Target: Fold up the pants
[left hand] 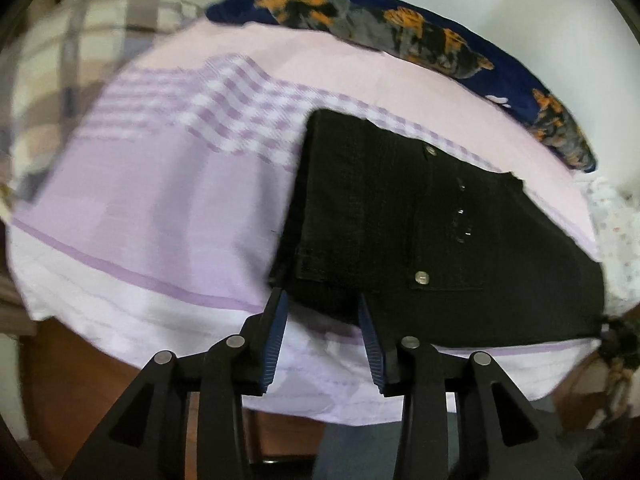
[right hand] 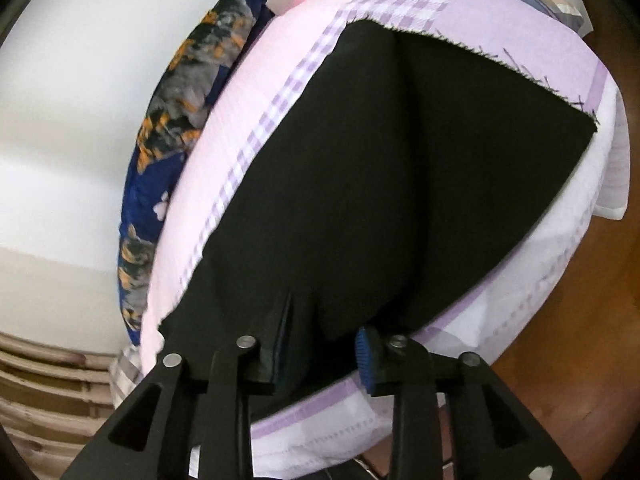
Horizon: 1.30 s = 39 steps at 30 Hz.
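Black pants [left hand: 432,232] lie flat on a bed with a lilac and white sheet [left hand: 160,208]. In the left wrist view I see the waist end with metal rivets and a back pocket. My left gripper [left hand: 322,304] is open, its blue-padded fingers straddling the near edge of the pants without clamping. In the right wrist view the pants [right hand: 380,184] stretch away to frayed leg hems at the far end. My right gripper [right hand: 324,328] is open, fingers on either side of a raised fold of black cloth at the near end.
A navy pillow with orange and grey print [left hand: 420,36] lies along the wall side of the bed; it also shows in the right wrist view [right hand: 180,120]. A checked cloth [left hand: 80,60] lies far left. Brown wooden floor [right hand: 580,320] lies beyond the bed edge.
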Each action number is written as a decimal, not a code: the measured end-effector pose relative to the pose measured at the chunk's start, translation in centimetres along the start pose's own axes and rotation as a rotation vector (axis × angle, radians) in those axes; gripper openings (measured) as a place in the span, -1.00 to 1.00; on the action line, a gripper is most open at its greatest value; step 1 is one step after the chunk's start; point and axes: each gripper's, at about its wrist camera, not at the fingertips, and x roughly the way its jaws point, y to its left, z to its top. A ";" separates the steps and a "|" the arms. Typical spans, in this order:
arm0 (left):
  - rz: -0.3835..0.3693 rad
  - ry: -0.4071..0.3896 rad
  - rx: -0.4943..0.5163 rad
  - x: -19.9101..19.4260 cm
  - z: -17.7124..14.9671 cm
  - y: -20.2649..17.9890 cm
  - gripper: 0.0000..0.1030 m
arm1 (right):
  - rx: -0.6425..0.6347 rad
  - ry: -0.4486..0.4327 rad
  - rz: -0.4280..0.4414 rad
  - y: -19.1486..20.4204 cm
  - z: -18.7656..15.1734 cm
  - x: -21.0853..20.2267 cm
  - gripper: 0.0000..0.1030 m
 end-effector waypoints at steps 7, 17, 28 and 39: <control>0.013 -0.144 0.141 -3.6 0.2 -4.9 -0.23 | 0.079 -0.044 0.072 -1.8 1.9 -1.3 -0.45; -0.306 -0.032 0.515 -0.1 -0.4 -21.1 -0.12 | 0.121 -0.145 0.141 -4.8 4.9 -4.4 -0.44; -0.456 0.076 0.805 2.8 -4.2 -35.0 -0.12 | 0.197 -0.035 0.184 -7.4 3.0 -3.7 -0.16; -0.504 0.074 1.007 4.1 -6.9 -43.1 -0.12 | 0.258 -0.020 0.376 -5.8 2.5 -0.4 0.07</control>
